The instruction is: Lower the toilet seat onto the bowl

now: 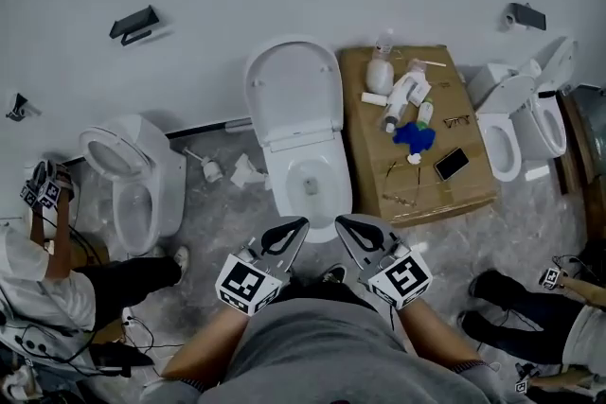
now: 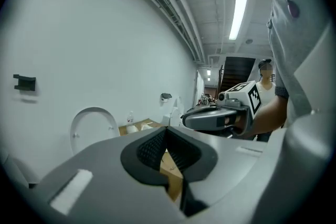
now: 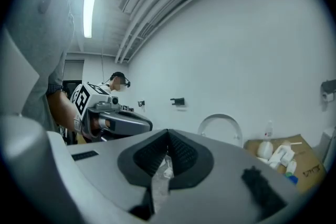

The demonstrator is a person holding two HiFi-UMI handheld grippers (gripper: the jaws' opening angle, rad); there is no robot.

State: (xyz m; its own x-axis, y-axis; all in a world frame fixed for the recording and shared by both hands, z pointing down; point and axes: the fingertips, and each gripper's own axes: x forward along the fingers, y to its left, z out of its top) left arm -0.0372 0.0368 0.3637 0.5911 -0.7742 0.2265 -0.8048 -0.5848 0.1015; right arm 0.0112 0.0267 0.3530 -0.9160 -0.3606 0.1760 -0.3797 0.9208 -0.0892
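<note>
A white toilet stands against the wall with its seat and lid (image 1: 292,95) raised upright over the open bowl (image 1: 308,183). Both grippers hang side by side in front of the bowl, touching nothing. My left gripper (image 1: 301,224) is shut and holds nothing. My right gripper (image 1: 339,222) is also shut and empty. In the left gripper view the shut jaw tips (image 2: 167,131) point toward the wall, with the raised seat (image 2: 94,126) to their left and the right gripper (image 2: 220,115) to their right. In the right gripper view the raised seat (image 3: 220,126) stands beyond the shut tips (image 3: 168,135).
A cardboard box (image 1: 473,194) right of the toilet carries bottles, a blue cloth and a phone (image 1: 451,164). Another toilet (image 1: 133,180) stands at the left and two more (image 1: 521,123) at the right. One person (image 1: 47,270) sits at the lower left and another (image 1: 530,307) at the lower right.
</note>
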